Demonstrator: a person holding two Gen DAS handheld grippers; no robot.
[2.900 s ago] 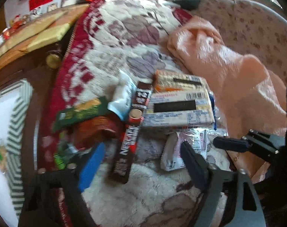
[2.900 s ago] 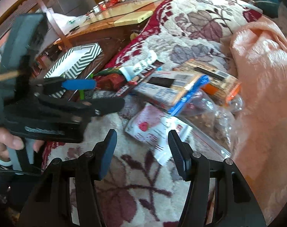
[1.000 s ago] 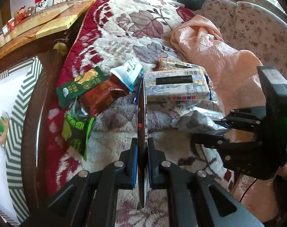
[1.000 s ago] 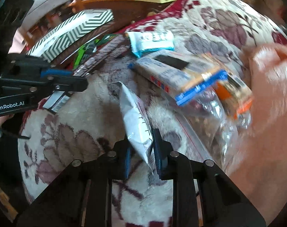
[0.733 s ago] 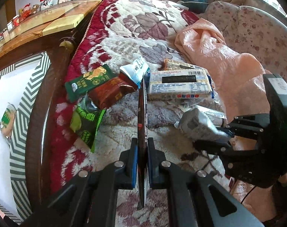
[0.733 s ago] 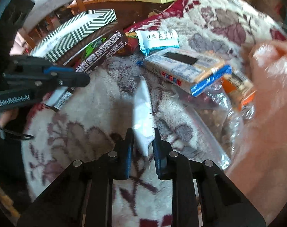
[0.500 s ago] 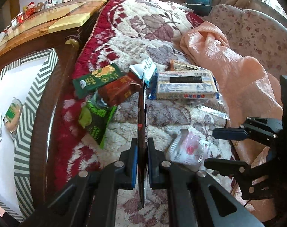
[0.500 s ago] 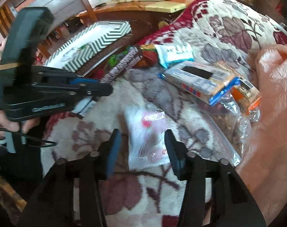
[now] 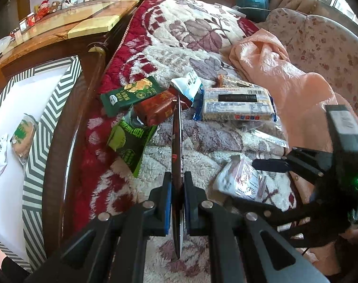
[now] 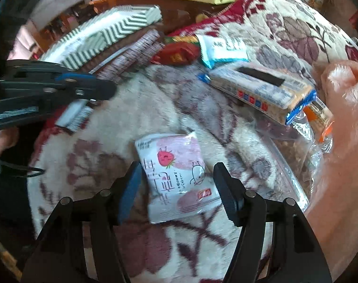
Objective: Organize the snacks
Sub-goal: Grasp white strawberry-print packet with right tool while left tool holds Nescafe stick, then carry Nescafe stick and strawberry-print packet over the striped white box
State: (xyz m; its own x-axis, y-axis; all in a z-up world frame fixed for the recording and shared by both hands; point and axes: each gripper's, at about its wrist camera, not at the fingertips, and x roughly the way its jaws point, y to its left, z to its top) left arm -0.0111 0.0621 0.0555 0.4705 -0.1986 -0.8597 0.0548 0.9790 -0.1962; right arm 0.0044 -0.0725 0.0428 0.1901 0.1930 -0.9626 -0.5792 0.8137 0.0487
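Note:
My left gripper [image 9: 177,186] is shut on a long dark snack bar [image 9: 177,141], seen edge-on between its pads and held above the floral blanket [image 9: 190,35]. In the right wrist view the same bar [image 10: 129,54] shows its brown printed face. A white and pink strawberry snack packet [image 10: 176,176] lies flat on the blanket between the fingers of my right gripper [image 10: 176,184]; its jaws are opening and the pads stand clear of the packet. The packet [image 9: 240,180] also shows in the left wrist view, under the right gripper [image 9: 271,165].
Several more snacks lie in a heap: a dark green pack [image 9: 129,94], a red pack [image 9: 155,108], a bright green pack [image 9: 129,141], a white-blue pack [image 9: 188,85], a long cracker pack [image 9: 237,105]. A striped box [image 9: 35,127] stands left beyond the wooden edge. A peach cloth [image 9: 285,82] lies right.
My right gripper has opened and let go of the strawberry packet, which dropped flat onto the blanket. My left gripper keeps its hold on the dark bar.

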